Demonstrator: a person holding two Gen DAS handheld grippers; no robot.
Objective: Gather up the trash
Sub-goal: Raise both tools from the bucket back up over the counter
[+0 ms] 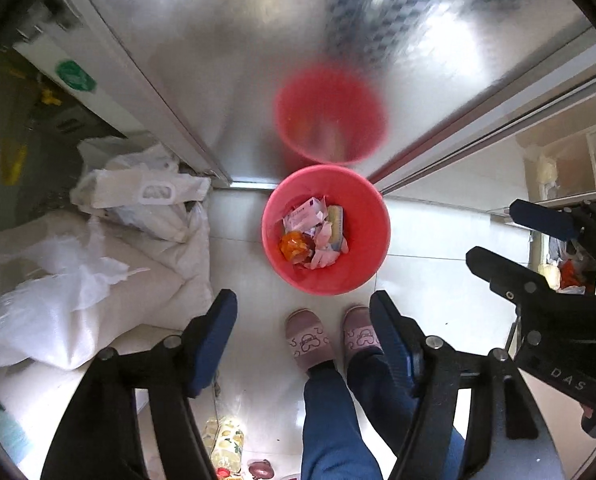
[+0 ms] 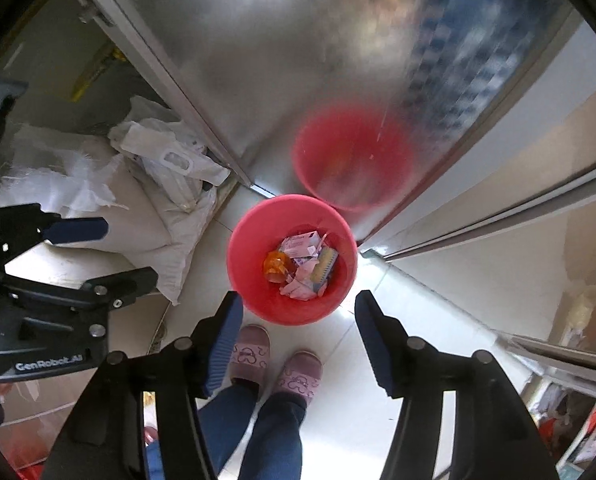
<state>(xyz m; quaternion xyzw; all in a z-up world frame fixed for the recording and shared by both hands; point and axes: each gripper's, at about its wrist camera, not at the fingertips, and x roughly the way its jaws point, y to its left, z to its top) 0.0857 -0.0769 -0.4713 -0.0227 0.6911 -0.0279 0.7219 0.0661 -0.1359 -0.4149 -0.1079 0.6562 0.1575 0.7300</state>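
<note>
A red bin (image 1: 285, 268) (image 2: 245, 284) stands on the pale tiled floor against a shiny metal door that mirrors it. Inside lie crumpled pink and white wrappers (image 1: 306, 218) (image 2: 298, 246), an orange wrapper (image 1: 293, 245) (image 2: 275, 264) and a yellow sponge-like piece (image 1: 336, 222) (image 2: 325, 266). My left gripper (image 1: 302, 308) hangs high over the floor just in front of the bin, pointing down, open with nothing between its fingers. My right gripper (image 2: 298, 308) hangs beside it, also pointing down, open and empty. Each gripper shows in the other's view: the right gripper (image 1: 494, 234) and the left gripper (image 2: 129, 248).
A person's legs in blue trousers and pink slippers (image 1: 310, 338) (image 2: 249, 354) stand right before the bin. White plastic bags and sacks (image 1: 137, 196) (image 2: 169, 168) pile up at the left. A patterned bottle (image 1: 225, 440) lies on the floor. Shelves (image 1: 570, 168) stand at the right.
</note>
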